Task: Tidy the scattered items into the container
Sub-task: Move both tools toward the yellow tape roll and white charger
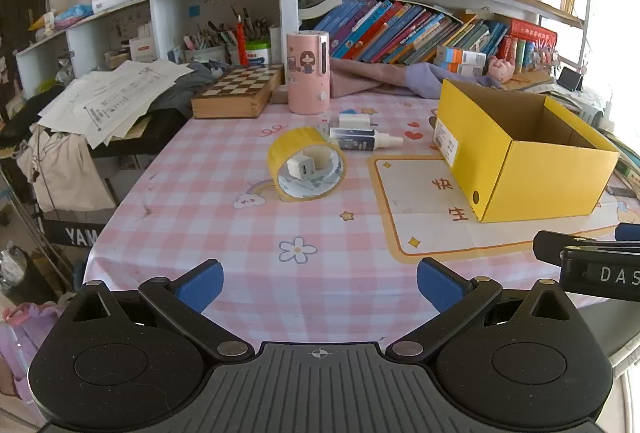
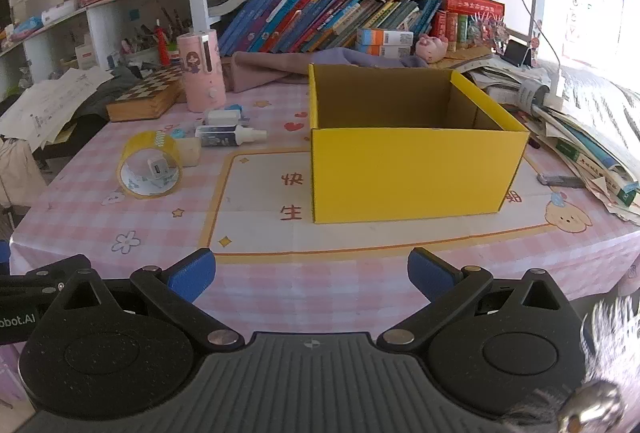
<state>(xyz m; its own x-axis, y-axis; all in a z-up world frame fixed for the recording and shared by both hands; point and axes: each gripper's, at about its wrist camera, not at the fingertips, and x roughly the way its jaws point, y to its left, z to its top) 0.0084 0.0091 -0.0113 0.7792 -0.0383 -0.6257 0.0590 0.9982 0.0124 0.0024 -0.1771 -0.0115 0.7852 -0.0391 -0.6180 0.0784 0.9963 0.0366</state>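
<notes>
An open yellow cardboard box (image 1: pixel 556 177) (image 2: pixel 412 173) stands on the pink checked tablecloth, and what I see of its inside is bare. To its left lies a yellow tape roll (image 1: pixel 306 163) (image 2: pixel 149 165) on its side with a small white charger cube (image 1: pixel 301 166) (image 2: pixel 157 166) showing through its hole. Behind the roll lie a dark spray bottle (image 1: pixel 362 139) (image 2: pixel 230 135) and a white adapter (image 1: pixel 354 120) (image 2: pixel 222 116). My left gripper (image 1: pixel 320 283) is open near the table's front edge. My right gripper (image 2: pixel 312 271) is open in front of the box.
A pink cylinder (image 1: pixel 307 73) (image 2: pixel 200 73), a chessboard box (image 1: pixel 238 89) and a mauve cloth (image 2: pixel 280 67) sit at the back below bookshelves. Papers pile up at the left (image 1: pixel 116 97) and books at the right (image 2: pixel 580 137). A small dark stick (image 2: pixel 560 180) lies right of the box.
</notes>
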